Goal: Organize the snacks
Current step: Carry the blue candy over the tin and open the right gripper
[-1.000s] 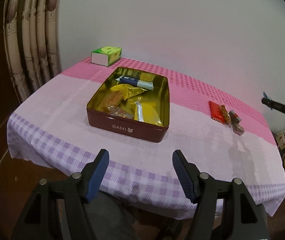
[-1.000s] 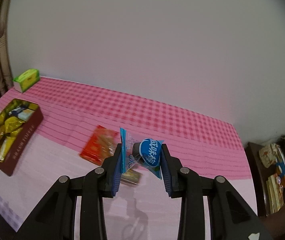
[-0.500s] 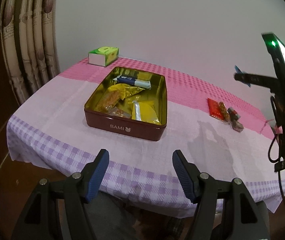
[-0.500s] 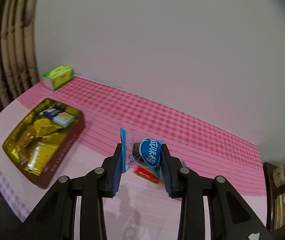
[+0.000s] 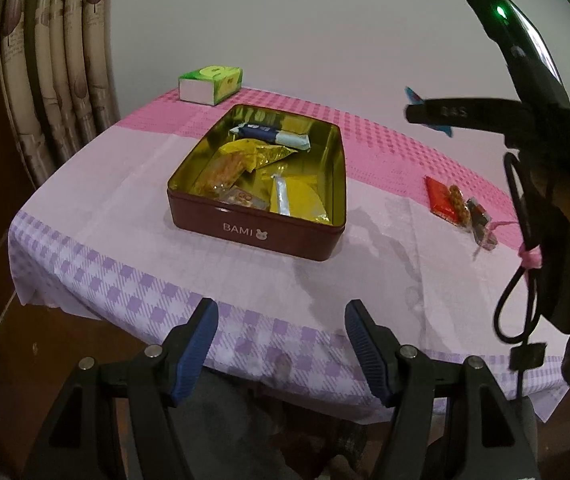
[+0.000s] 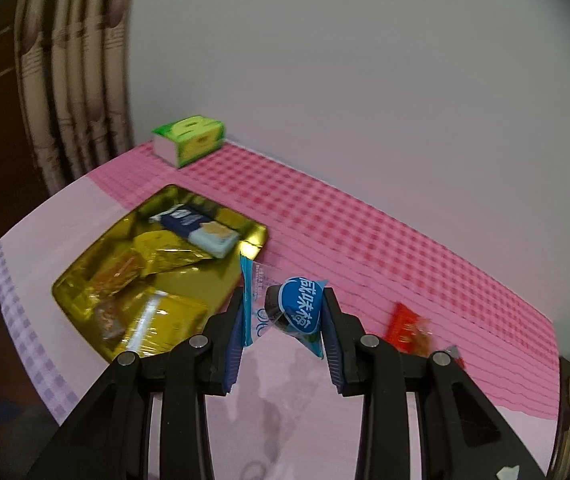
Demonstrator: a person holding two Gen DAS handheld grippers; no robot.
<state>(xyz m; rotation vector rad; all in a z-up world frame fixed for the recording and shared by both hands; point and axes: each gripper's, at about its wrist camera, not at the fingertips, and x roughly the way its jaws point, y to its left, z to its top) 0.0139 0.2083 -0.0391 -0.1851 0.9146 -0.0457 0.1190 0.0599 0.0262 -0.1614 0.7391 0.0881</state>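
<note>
A dark red tin (image 5: pixel 245 232) with a gold inside holds several snacks, among them a blue bar (image 5: pixel 269 134) and yellow packets (image 5: pixel 257 154). In the right wrist view the tin (image 6: pixel 81 272) lies left of my right gripper (image 6: pixel 283 316), which is shut on a blue and clear snack packet (image 6: pixel 297 308) held above the table beside the tin's right edge. My left gripper (image 5: pixel 281 348) is open and empty, off the table's front edge. A red packet (image 5: pixel 439 198) and small wrapped snacks (image 5: pixel 473 216) lie on the cloth at the right.
A green tissue box (image 5: pixel 211 84) stands at the table's back left corner. Curtains (image 5: pixel 61 72) hang at the left. The right gripper's body and cable (image 5: pixel 525 240) fill the right side of the left wrist view. A white wall lies behind the table.
My right gripper has carried the blue packet left, away from the red packet and toward the tin. The left gripper has stayed open and nearly still.
</note>
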